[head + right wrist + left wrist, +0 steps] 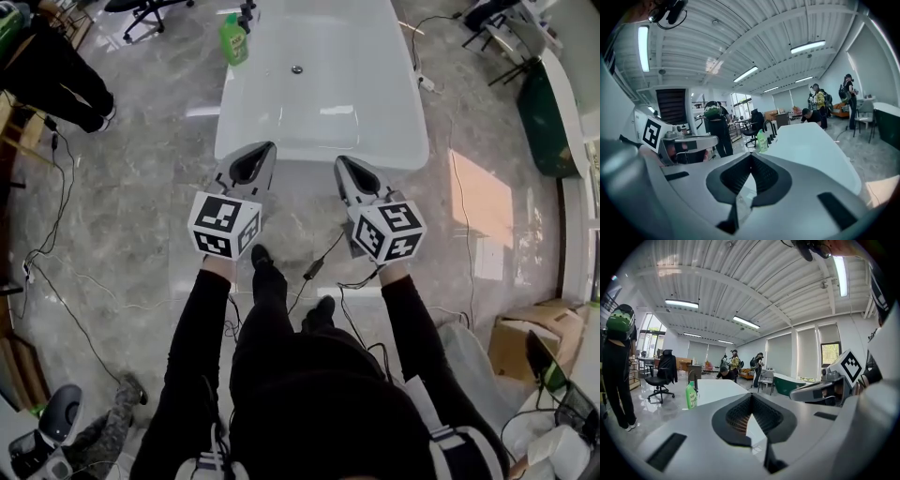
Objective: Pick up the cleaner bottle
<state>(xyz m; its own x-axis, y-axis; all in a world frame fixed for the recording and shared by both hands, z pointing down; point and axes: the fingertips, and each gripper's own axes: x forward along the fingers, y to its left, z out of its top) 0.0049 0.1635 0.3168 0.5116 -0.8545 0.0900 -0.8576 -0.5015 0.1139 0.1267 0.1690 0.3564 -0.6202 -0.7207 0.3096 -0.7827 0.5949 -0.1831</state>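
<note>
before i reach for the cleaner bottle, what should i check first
1. Cleaner bottle upright on the white table: ok.
2. Bottle within reach: not ok, it stands at the far left corner, away from both claws.
3. Left claw open: not ok, jaws together, empty.
4. Right claw open: not ok, jaws together, empty.
5. Person beside that corner out of the way: cannot tell.

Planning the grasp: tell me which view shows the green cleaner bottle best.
Left gripper view: the cleaner bottle stands side-on, whole, on the white table. Head view shows the bottle from above, at the table's far corner. In the right gripper view it looks smaller.
</note>
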